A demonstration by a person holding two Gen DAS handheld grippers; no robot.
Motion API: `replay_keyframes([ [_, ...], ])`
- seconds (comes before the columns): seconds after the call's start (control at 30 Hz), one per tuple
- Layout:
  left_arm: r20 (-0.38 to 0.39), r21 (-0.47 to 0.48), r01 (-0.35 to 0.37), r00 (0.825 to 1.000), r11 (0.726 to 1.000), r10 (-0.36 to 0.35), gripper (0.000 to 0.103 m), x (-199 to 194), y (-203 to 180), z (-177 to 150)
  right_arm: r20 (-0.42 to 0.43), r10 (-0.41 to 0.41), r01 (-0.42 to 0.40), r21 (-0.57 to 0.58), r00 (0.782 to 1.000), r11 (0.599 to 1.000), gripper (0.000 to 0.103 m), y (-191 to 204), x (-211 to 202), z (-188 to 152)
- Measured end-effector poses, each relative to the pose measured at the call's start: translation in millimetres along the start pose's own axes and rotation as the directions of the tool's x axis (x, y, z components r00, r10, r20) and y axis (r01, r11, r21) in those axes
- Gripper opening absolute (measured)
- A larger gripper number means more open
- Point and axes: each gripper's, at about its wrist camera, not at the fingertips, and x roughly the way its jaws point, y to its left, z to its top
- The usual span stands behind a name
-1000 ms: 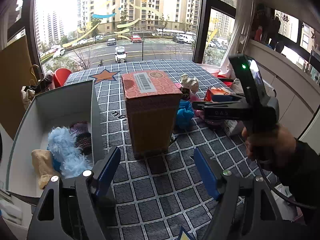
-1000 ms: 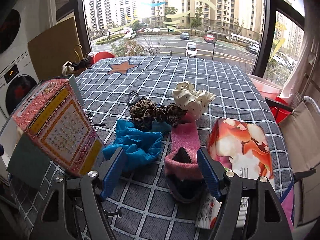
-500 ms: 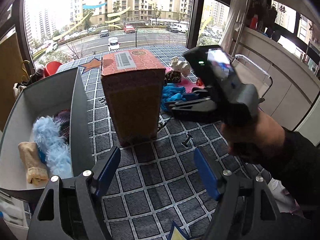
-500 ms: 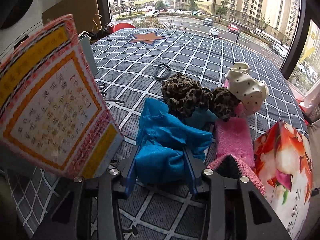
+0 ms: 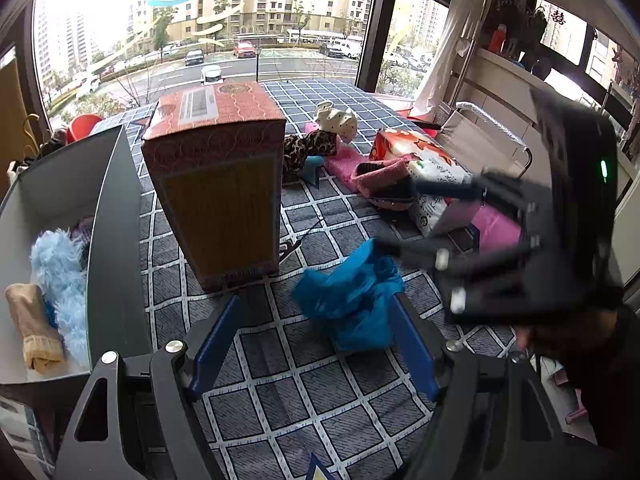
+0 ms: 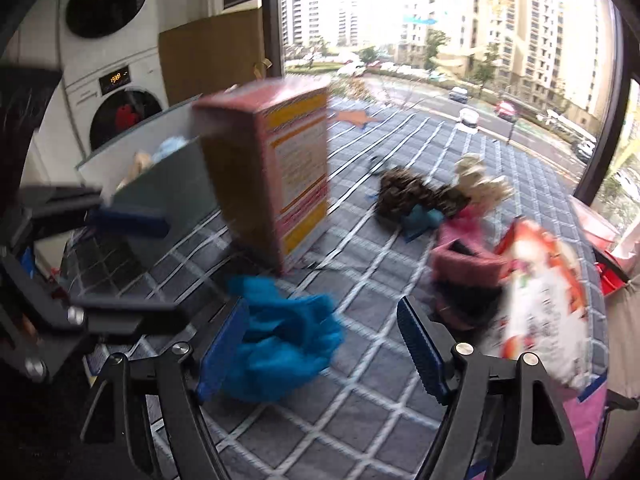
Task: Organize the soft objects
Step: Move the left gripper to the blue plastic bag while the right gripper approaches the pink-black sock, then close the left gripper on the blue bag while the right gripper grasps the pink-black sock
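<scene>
Blue and crumpled, a soft cloth bundle [image 6: 280, 344] lies on the grey checked tablecloth [image 6: 360, 420], right between the spread blue fingers of the right gripper [image 6: 320, 350]; its jaws are opening, and the bundle leans against the left pad while the right pad stands clear of it. From the left wrist view the same blue bundle [image 5: 350, 300] sits just ahead of the left gripper [image 5: 310, 346], whose fingers are spread wide with nothing between them. The right gripper [image 5: 404, 220] reaches in from the right in that view, blurred, with a dark-sleeved hand [image 5: 560, 332] behind it. Just beyond the bundle stands a tall orange and pink cardboard box [image 5: 220, 184], upright on the cloth. To its left is an open grey storage bin [image 5: 114, 240] that holds a fluffy light-blue item [image 5: 60, 272] and a beige knitted piece [image 5: 32, 324]. Farther back, right of the box, lie a pink knitted piece with a dark lining [image 5: 380, 178], a glossy red and white packet [image 5: 432, 172], a leopard-print fabric piece [image 5: 308, 146] and a cream dotted soft item [image 5: 336, 122], close together. Behind the table, large windows [image 5: 224, 20] show a street and tall buildings.
</scene>
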Motion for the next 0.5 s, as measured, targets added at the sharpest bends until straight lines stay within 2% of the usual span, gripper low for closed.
replay_keyframes([
  [0.07, -0.011, -0.003, -0.004, 1.000, 1.000, 0.004, 0.079, 1.3, 1.4, -1.7, 0.031, -0.071, 0.071, 0.001, 0.997, 0.997, 0.078, -12.8, -0.1, 10.3],
  [0.17, -0.026, 0.000, -0.013, 1.000, 1.000, 0.013, 0.079, 4.8, 1.6, -4.7, -0.007, -0.184, 0.183, -0.082, 0.983, 0.980, 0.078, -20.0, 13.6, 26.5],
  [0.27, -0.040, 0.004, -0.020, 0.999, 1.000, 0.020, 0.079, 6.6, 1.6, -7.8, -0.075, -0.311, 0.288, -0.221, 0.948, 0.932, 0.077, -16.3, 47.7, 38.9],
  [0.33, -0.044, 0.003, -0.017, 0.999, 1.000, 0.017, 0.079, 6.9, 2.2, -9.1, -0.127, -0.341, 0.301, -0.254, 0.932, 0.919, 0.062, -16.3, 66.8, 42.4],
  [0.37, -0.047, 0.002, -0.017, 0.999, 1.000, 0.017, 0.079, 7.9, 2.5, -9.6, -0.168, -0.331, 0.285, -0.249, 0.929, 0.926, 0.056, -18.4, 75.6, 43.6],
  [0.4, -0.048, 0.002, -0.015, 0.999, 1.000, 0.015, 0.079, 8.0, 2.4, -9.7, -0.216, -0.322, 0.269, -0.242, 0.922, 0.932, 0.041, -20.4, 88.7, 41.0],
  [0.43, -0.048, 0.004, -0.013, 0.999, 1.000, 0.014, 0.079, 8.2, 2.0, -10.2, -0.247, -0.323, 0.264, -0.244, 0.913, 0.933, 0.018, -20.2, 97.7, 38.2],
  [0.47, -0.049, 0.006, -0.012, 0.999, 1.000, 0.012, 0.079, 7.9, 1.2, -11.1, -0.262, -0.326, 0.267, -0.236, 0.908, 0.934, 0.008, -23.8, 98.7, 34.0],
  [0.5, -0.051, 0.009, -0.012, 0.999, 1.000, 0.012, 0.079, 8.1, 0.5, -11.9, -0.264, -0.318, 0.266, -0.215, 0.911, 0.940, 0.007, -24.6, 98.0, 32.0],
])
